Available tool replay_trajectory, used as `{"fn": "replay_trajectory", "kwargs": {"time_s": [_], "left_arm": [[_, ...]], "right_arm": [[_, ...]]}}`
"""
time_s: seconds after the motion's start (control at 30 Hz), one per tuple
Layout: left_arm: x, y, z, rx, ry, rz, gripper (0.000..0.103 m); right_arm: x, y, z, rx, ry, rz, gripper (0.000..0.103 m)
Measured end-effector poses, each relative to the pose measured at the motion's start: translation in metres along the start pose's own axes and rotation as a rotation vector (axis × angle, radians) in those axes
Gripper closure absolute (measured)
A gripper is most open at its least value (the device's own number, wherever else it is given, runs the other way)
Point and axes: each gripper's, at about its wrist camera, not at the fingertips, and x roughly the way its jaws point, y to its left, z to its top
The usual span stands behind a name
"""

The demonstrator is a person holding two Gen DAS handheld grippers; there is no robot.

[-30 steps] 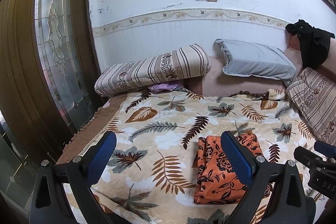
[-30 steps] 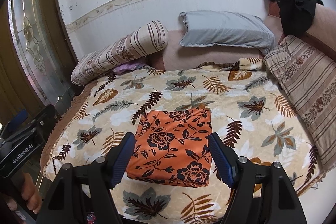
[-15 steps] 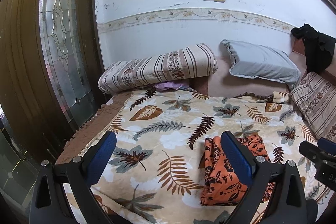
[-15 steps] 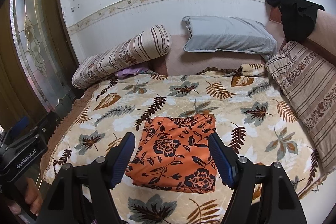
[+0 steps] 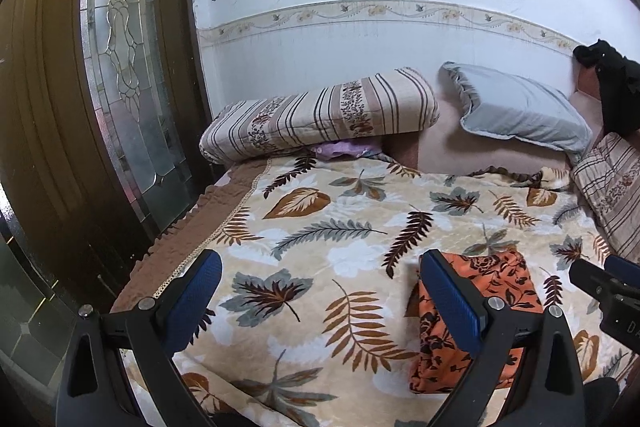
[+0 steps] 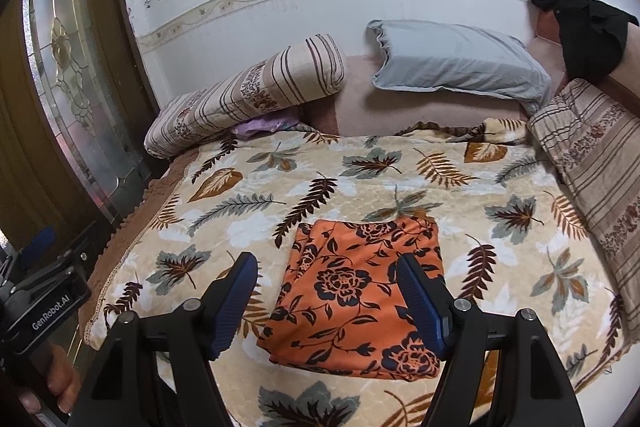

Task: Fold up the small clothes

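The cloth (image 6: 362, 297), orange with dark flowers, lies folded into a neat rectangle on the bed's leaf-print blanket (image 6: 500, 227), near the front edge. We see our right claw (image 6: 326, 301) held above it, level and pointing toward the wall, its 2 blue pads spread wide to either side of the cloth's near half and grasping nothing. Our left claw (image 5: 320, 301) hangs off to the left over bare blanket, also released, its pads wide apart; its right pad overlaps the cloth's left edge (image 5: 492, 283) in the left wrist view, though we cannot tell that it touches. From the right wrist view the left claw's body (image 6: 44, 301) shows at the far left with the hand (image 6: 56, 375) under it.

Against the frame 1 s ago, both claws have pulled back and risen: the cloth sits further from the right claw's pads and more of the bed shows ahead. In the left view the cloth has slid further to the right, and more of the door (image 5: 128, 87) fills the left side. The cloth itself has kept its folded shape and place.

Behind it lie a striped bolster (image 6: 248, 91) and a grey pillow (image 6: 456, 61).
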Motion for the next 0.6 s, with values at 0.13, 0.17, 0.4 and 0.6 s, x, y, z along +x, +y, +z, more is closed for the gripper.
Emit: {"fn": "replay_trajectory", "kwargs": {"time_s": [0.13,0.17,0.4,0.6], "left_arm": [[0.012,-0.003,0.001,0.008,0.017,0.003,0.004],[0.014,-0.004,0.001,0.01,0.02,0.004,0.004],[0.018,-0.016,0.002,0.021,0.027,-0.025,0.004],[0.006,-0.03,0.003,0.033,0.008,-0.082,0.004]], "right_arm": [[0.018,-0.002,0.002,0.007,0.025,0.01,0.028],[0.022,-0.002,0.002,0.007,0.031,0.011,0.028],[0.024,-0.011,0.001,0.021,0.028,-0.001,0.028],[0.006,-0.023,-0.005,0.03,0.014,-0.042,0.028]]}}
